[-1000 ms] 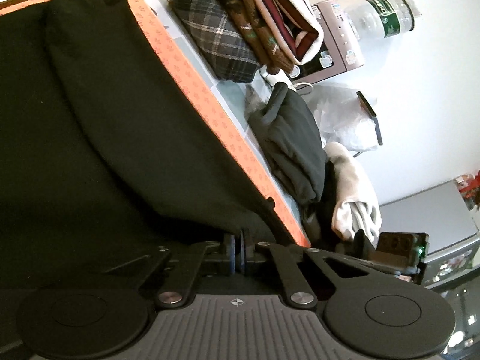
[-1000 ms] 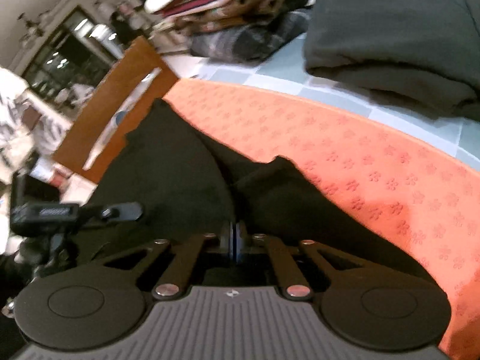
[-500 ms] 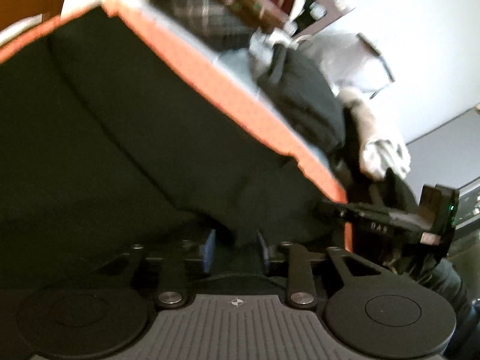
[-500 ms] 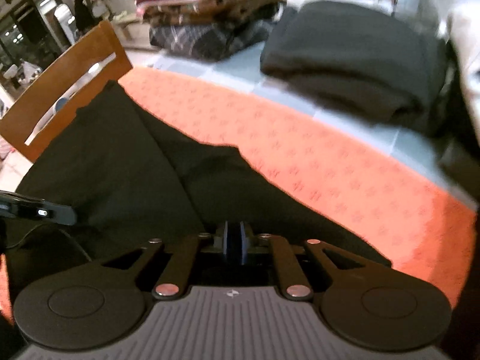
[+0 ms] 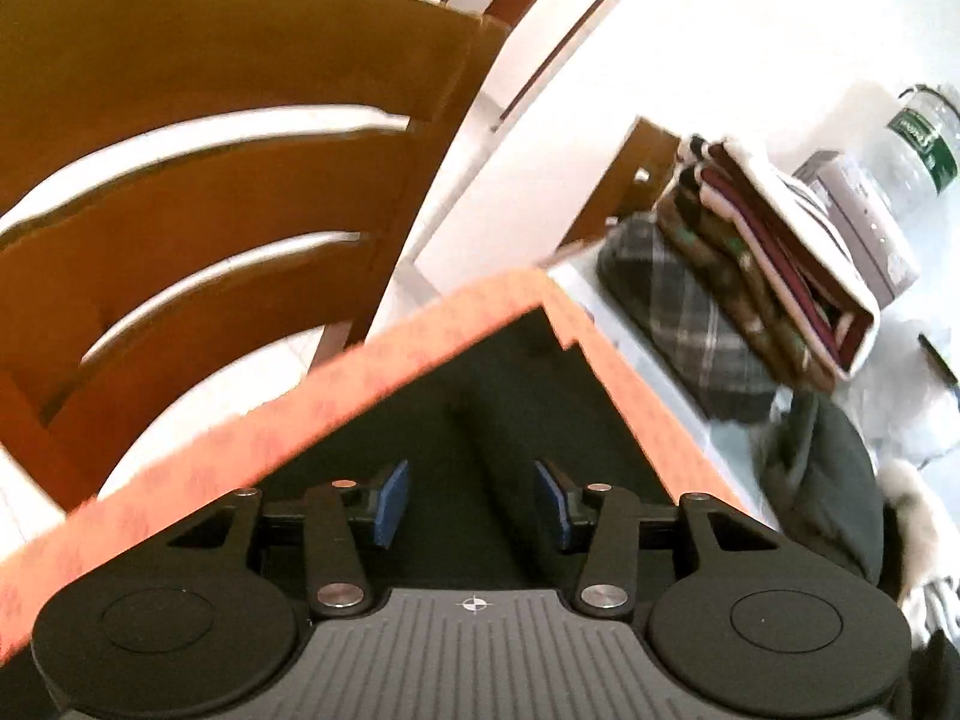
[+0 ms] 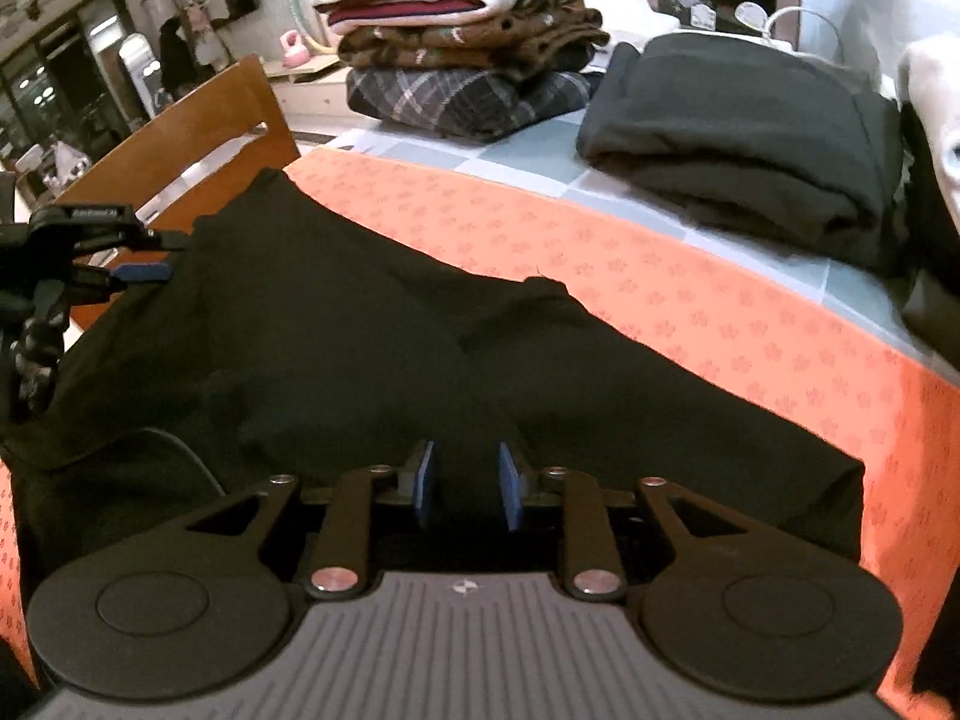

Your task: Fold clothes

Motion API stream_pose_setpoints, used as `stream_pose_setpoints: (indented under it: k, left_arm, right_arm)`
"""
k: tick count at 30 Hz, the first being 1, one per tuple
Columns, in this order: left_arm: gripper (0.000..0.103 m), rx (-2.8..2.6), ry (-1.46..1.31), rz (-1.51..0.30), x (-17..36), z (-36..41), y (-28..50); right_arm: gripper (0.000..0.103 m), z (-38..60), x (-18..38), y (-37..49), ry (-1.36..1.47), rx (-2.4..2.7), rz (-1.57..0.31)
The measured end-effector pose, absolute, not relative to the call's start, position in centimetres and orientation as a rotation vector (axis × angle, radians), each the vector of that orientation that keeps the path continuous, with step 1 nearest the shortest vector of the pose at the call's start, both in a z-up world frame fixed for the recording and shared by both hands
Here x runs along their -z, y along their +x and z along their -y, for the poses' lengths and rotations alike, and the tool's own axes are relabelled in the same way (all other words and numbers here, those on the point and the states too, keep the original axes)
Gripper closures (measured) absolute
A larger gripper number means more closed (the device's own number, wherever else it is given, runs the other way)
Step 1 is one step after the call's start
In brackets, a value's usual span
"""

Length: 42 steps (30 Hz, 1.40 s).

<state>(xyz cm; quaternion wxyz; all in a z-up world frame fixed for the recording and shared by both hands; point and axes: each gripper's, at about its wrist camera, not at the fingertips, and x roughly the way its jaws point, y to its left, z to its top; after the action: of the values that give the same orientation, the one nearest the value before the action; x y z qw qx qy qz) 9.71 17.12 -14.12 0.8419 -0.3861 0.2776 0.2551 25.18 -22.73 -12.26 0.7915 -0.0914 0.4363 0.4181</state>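
Right gripper (image 6: 462, 483): jaws parted narrowly, just been opening; nothing pinched, blue pads clear of cloth, black garment (image 6: 372, 360) directly beneath and ahead of the tips.

Left gripper (image 5: 474, 504): jaws parted wider, likewise just been opening; nothing held. A raised fold of the garment (image 5: 510, 420) runs out from between its pads, untouched by either.

Garment: black, partly folded, flat on the orange mat (image 6: 690, 276). Long axis runs from the right gripper's near right to its far left, where the left gripper (image 6: 141, 269) sits at that end. A folded flap overlaps ahead of the right gripper, its corner pointing away toward the mat.

Nearness: each gripper stands over its own end; neither is clearly closer to the middle.

Beyond the mat, ahead of the right gripper: folded stack (image 6: 468, 42) far centre, dark folded garment (image 6: 750, 132) far right. Chair (image 5: 210, 180) ahead-left of the left gripper.

Judgement: a fold appears just released; the next fold would likely run across the long axis, carrying one end toward the other.
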Motion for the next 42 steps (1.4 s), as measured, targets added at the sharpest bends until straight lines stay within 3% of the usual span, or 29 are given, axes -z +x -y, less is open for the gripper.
stream_pose_setpoints:
  k: [7,8,10,19,21,23,25,29,31,38,42]
  left_arm:
    - [0.055,-0.583,-0.816,-0.537,14.5,-18.0,11.3]
    - [0.063,-0.585,-0.812,-0.529,14.5,-18.0,11.5]
    - [0.096,-0.581,-0.794,-0.519,14.4,-18.0,11.6]
    - [0.095,-0.649,-0.711,-0.510,13.4,-17.9,10.9]
    - [0.088,-0.638,-0.730,-0.522,14.1,-18.4,10.8]
    - [0.058,-0.632,-0.748,-0.510,14.2,-18.6,10.1]
    - [0.049,-0.623,-0.749,-0.502,13.9,-18.6,9.5]
    - [0.034,-0.585,-0.719,-0.507,12.7,-18.2,8.3]
    - [0.033,-0.549,-0.700,-0.507,11.8,-17.9,7.3]
    - [0.014,-0.464,-0.614,-0.483,7.7,-15.8,2.6]
    - [0.010,-0.445,-0.573,-0.455,5.6,-13.8,-0.6]
  right_arm:
    - [0.074,22.6,12.4,24.9,-0.186,-0.884,-0.938]
    - [0.073,22.5,12.4,24.9,-0.187,-0.884,-0.938]
    - [0.072,22.4,12.4,24.8,-0.191,-0.884,-0.935]
    - [0.072,22.1,12.1,24.6,-0.192,-0.886,-0.898]
    - [0.072,22.0,11.8,24.2,-0.195,-0.889,-0.851]
    - [0.062,21.6,11.7,23.7,-0.200,-0.923,-0.825]
    - [0.061,21.1,12.2,23.2,-0.222,-0.951,-0.824]
    - [0.059,20.0,14.0,22.1,-0.325,-0.958,-0.816]
    - [0.059,19.7,13.5,21.8,-0.351,-0.949,-0.809]
    - [0.056,21.6,8.1,19.4,-0.304,-0.966,-0.737]
    - [0.054,24.1,5.2,17.1,-0.281,-0.952,-0.721]
